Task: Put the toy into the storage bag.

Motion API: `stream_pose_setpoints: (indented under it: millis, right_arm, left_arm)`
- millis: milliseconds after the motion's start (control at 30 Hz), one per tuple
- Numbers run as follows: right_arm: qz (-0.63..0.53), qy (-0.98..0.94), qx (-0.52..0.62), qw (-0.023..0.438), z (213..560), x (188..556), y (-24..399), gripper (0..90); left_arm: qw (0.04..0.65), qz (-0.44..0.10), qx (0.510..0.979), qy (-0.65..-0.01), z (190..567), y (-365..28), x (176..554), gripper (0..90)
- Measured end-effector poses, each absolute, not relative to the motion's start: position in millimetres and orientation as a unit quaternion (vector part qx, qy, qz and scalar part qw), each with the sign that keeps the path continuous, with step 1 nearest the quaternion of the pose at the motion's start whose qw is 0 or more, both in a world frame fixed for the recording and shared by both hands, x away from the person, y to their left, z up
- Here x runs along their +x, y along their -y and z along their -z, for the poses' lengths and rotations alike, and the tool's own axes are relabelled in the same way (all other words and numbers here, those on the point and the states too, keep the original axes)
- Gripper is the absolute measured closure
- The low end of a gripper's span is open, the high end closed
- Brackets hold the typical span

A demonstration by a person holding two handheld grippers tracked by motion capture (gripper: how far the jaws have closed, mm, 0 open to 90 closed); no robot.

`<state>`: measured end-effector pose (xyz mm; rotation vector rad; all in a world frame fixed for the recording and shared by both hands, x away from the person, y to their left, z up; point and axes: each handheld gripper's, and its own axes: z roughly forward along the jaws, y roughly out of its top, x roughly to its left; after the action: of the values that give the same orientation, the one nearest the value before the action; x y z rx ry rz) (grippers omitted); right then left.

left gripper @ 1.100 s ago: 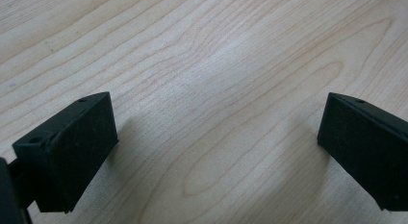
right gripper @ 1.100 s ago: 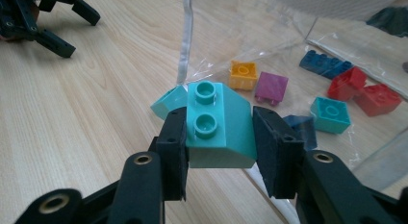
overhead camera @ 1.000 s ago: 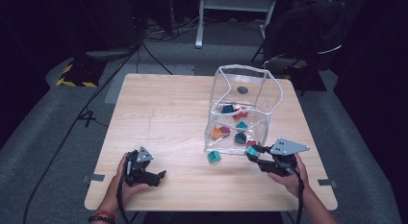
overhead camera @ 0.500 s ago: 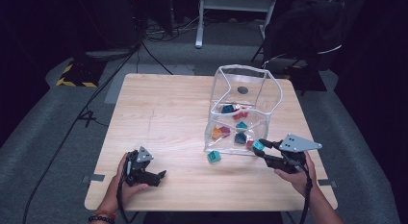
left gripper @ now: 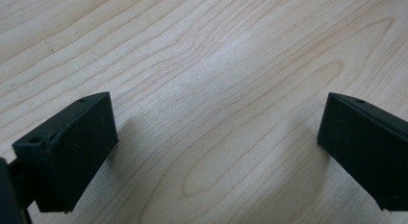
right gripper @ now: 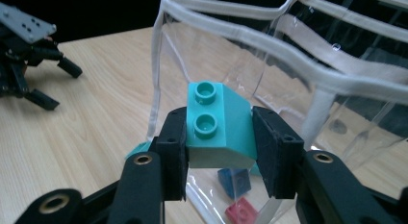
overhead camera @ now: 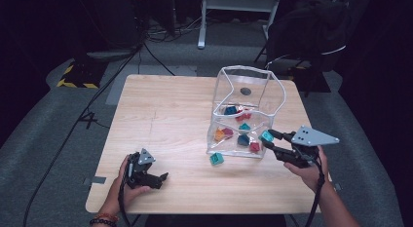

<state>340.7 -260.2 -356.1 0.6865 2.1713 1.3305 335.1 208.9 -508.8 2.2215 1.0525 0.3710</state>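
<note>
Step in hand: loading toy bricks into the clear plastic soft-sided bin with white piping point(overhead camera: 251, 85). The right tool point(right gripper: 219, 137) is clamped on a teal plastic two-stud sloped brick point(right gripper: 219, 125), pads pressing both its sides; in the high view that brick point(overhead camera: 266, 136) hangs off the light wooden table point(overhead camera: 165, 115), just beside the bin's near right corner and below its rim. Red, orange, teal and dark blue bricks already lie in the bin; one more loose teal brick point(overhead camera: 216, 159) sits on the table just outside the front wall.

The left tool point(overhead camera: 158, 178) rests low on the table near the front left corner, well apart from the bin, jaws wide with nothing between them, bare wood under them.

Next move, as I judge it: raise the held brick above the rim, carry it over the opening, then release. Risk: clipping the floppy wall and tipping the bin. The loose brick looks like the following pick.
</note>
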Motion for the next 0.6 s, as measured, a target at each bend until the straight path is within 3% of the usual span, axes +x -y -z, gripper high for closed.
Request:
stream_pose_setpoints:
  millis: [600]
  right_arm:
    - [-0.507, -0.775, 0.262, 0.272, 319, 359, 262, 59.3]
  left_arm:
    - [0.322, -0.141, 0.846, -0.401, 509, -209, 335, 0.5]
